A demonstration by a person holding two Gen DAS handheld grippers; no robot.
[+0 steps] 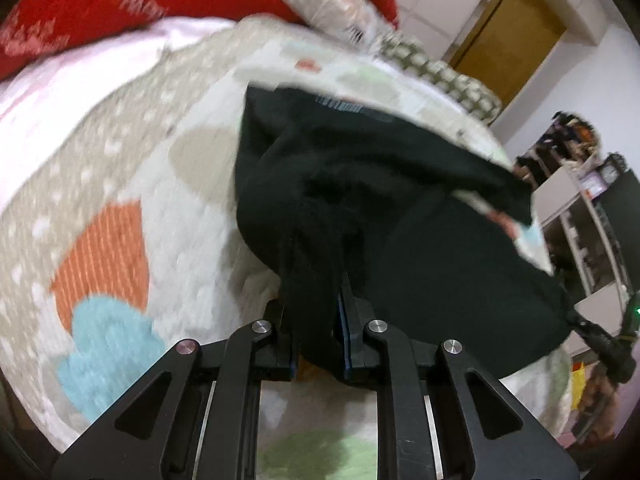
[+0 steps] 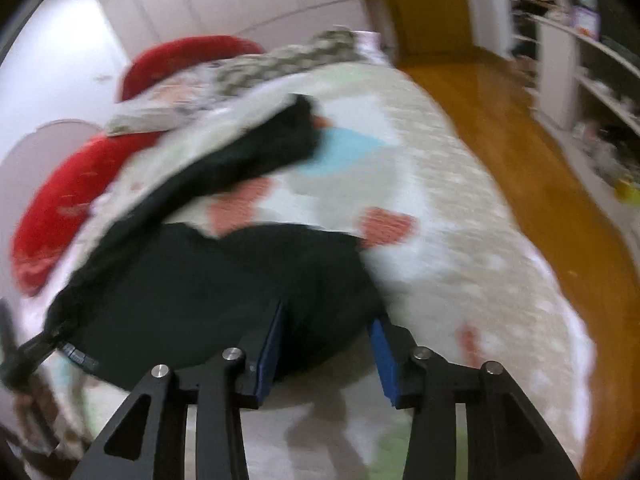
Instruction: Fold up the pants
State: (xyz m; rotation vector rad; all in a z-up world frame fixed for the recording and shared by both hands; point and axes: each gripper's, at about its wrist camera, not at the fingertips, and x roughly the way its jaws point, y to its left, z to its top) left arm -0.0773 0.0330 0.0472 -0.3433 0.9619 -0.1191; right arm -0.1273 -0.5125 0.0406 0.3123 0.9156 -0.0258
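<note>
The black pants (image 1: 360,168) lie on a patterned bedspread (image 1: 132,184). My left gripper (image 1: 316,316) is shut on a bunch of the pants' fabric and lifts it off the bed. In the left wrist view the right gripper (image 1: 600,336) holds the pants' far corner. In the right wrist view the pants (image 2: 208,292) spread in front of my right gripper (image 2: 326,320); its blue pads (image 2: 268,356) stand apart with fabric between and over them. The left gripper shows at the left edge (image 2: 24,352), pinching the pants.
Red pillows (image 1: 104,4) and a folded quilt (image 1: 436,72) lie at the head of the bed. A wooden floor (image 2: 520,160) runs along the bed's right side, with shelves (image 2: 592,80) and a wooden door (image 1: 512,28) beyond.
</note>
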